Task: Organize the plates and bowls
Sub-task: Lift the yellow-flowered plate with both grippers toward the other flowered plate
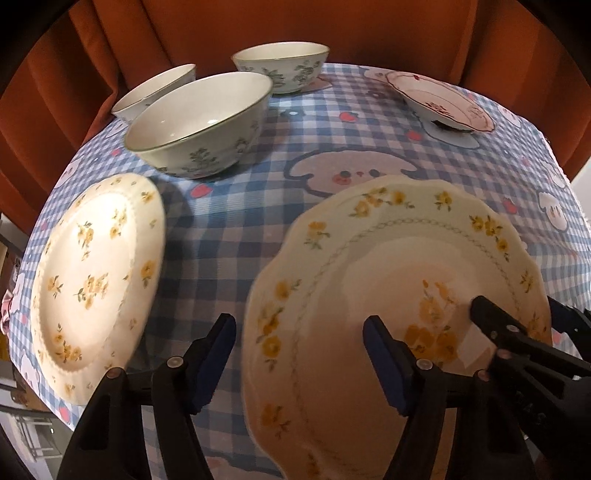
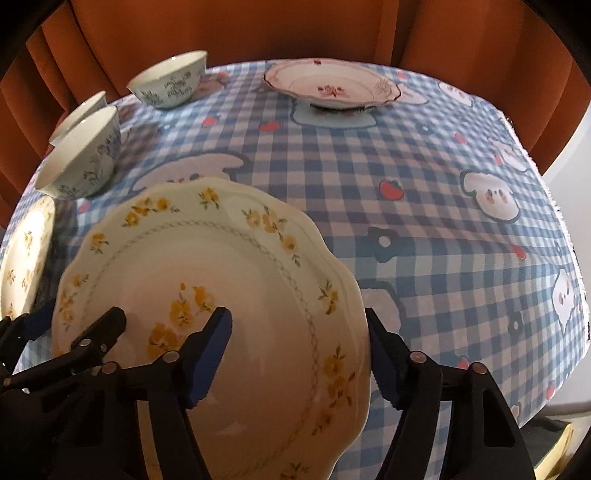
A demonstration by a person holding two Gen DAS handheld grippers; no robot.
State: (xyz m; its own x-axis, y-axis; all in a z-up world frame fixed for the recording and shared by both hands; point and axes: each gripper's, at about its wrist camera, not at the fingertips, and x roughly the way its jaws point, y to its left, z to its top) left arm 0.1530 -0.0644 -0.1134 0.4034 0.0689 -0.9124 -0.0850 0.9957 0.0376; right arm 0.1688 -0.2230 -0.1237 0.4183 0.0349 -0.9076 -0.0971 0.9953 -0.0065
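Note:
A scalloped cream plate with yellow flowers [image 1: 369,295] [image 2: 229,280] lies at the table's near edge. My left gripper [image 1: 299,343] is open, straddling its left rim. My right gripper [image 2: 299,339] is open, straddling its right rim; one of its fingers [image 1: 495,317] shows over the plate in the left wrist view. A round yellow-flowered plate [image 1: 92,277] [image 2: 26,254] lies to the left. Three floral bowls stand behind: a near one [image 1: 199,125] [image 2: 81,155], one at far left [image 1: 155,92], one at the back [image 1: 284,66] [image 2: 170,79]. A pink-flowered plate [image 1: 439,99] [image 2: 328,86] sits at the back right.
A blue-checked tablecloth [image 2: 424,229] with cartoon prints covers the table. Orange curtains [image 1: 258,22] hang right behind it. The cloth's right edge [image 2: 565,229] drops off to the floor.

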